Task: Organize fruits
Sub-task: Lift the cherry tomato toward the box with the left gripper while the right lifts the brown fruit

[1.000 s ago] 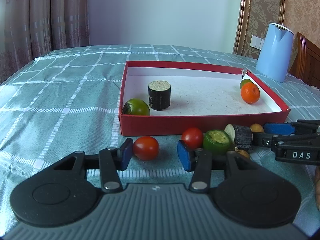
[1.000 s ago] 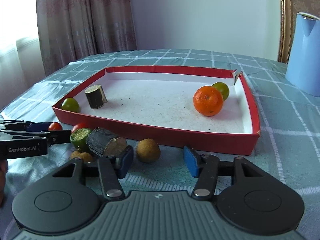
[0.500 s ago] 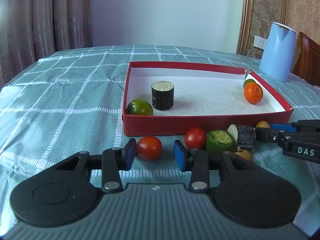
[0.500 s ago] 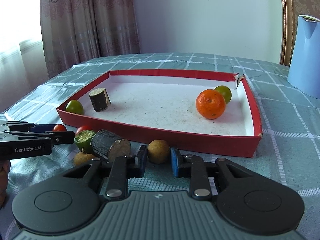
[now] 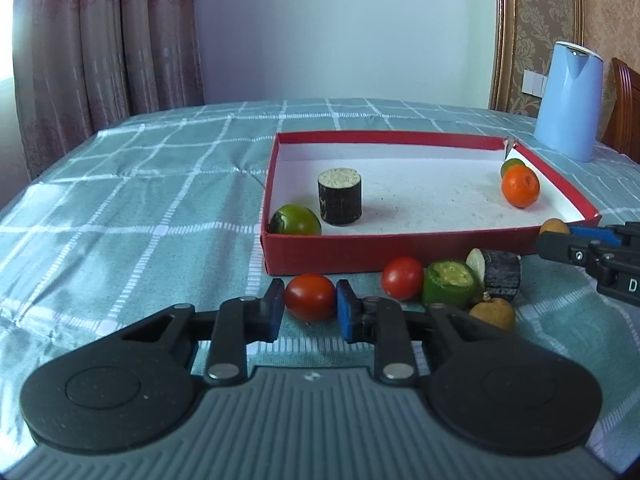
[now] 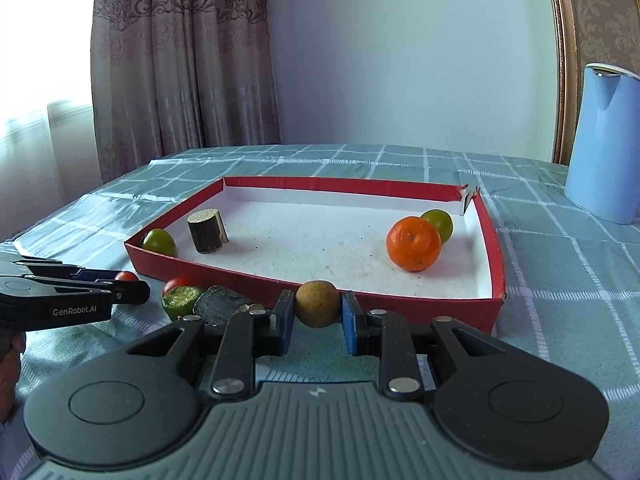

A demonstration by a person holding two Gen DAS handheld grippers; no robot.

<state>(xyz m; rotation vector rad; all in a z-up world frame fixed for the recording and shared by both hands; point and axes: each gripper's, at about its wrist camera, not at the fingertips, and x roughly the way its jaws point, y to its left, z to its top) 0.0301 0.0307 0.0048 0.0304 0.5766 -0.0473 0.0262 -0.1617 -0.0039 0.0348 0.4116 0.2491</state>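
My left gripper (image 5: 310, 307) is closing its jaws, and the blue pads press both sides of a red cherry tomato (image 5: 310, 296) on the tablecloth in front of the red tray (image 5: 400, 249). My right gripper (image 6: 317, 315) is shut on a round brown fruit (image 6: 318, 303) at the tray's front wall (image 6: 420, 304). Between the two grippers lie a second red tomato (image 5: 402, 278), a green cut piece (image 5: 450, 285), a dark cut chunk (image 5: 500, 272) and another brown fruit (image 5: 492, 313). Inside the tray are a dark cylinder (image 5: 340, 196), a green tomato (image 5: 296, 220), an orange (image 6: 414, 244) and a green fruit (image 6: 440, 224).
A blue kettle (image 6: 604, 148) stands on the checked tablecloth to the right of the tray. A wooden chair (image 5: 626, 108) is behind it. Curtains (image 6: 180, 60) hang beyond the table's far left edge. A hand (image 6: 8, 376) holds the left gripper's handle.
Both grippers went from open to closed, the left around the red tomato and the right around the brown fruit. Both cameras tilted up slightly.
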